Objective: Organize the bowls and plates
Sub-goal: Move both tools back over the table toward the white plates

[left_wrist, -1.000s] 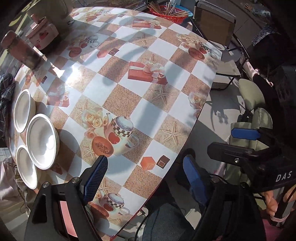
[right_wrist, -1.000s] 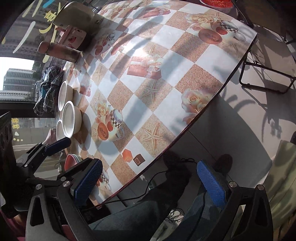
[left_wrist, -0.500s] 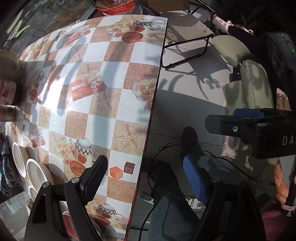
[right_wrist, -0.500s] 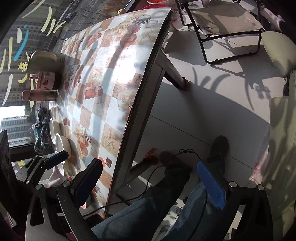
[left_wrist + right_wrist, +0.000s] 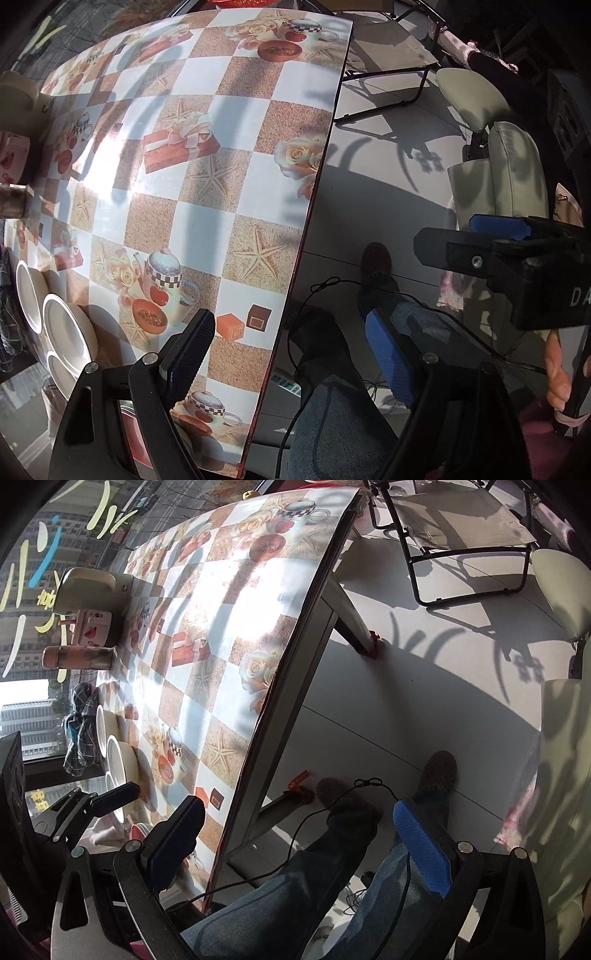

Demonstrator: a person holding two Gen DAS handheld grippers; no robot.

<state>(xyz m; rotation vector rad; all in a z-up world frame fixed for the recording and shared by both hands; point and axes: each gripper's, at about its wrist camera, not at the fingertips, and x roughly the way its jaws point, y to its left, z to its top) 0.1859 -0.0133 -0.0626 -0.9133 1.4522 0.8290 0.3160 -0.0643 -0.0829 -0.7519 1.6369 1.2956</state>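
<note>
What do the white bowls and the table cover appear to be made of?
Bowls: probably glazed ceramic, though melamine is possible; plain white, smooth, thick rims. Table cover: likely glossy vinyl or oilcloth; printed checks with sun glare on the surface.

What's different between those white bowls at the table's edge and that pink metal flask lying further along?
The white bowls are wide, shallow and plain, while the flask is a slim cylinder, pinkish with worn dark patches. The bowls sit as a close group of three, while the flask lies alone on its side beside a pink box. Both rest on the checked tablecloth along the window side.
</note>
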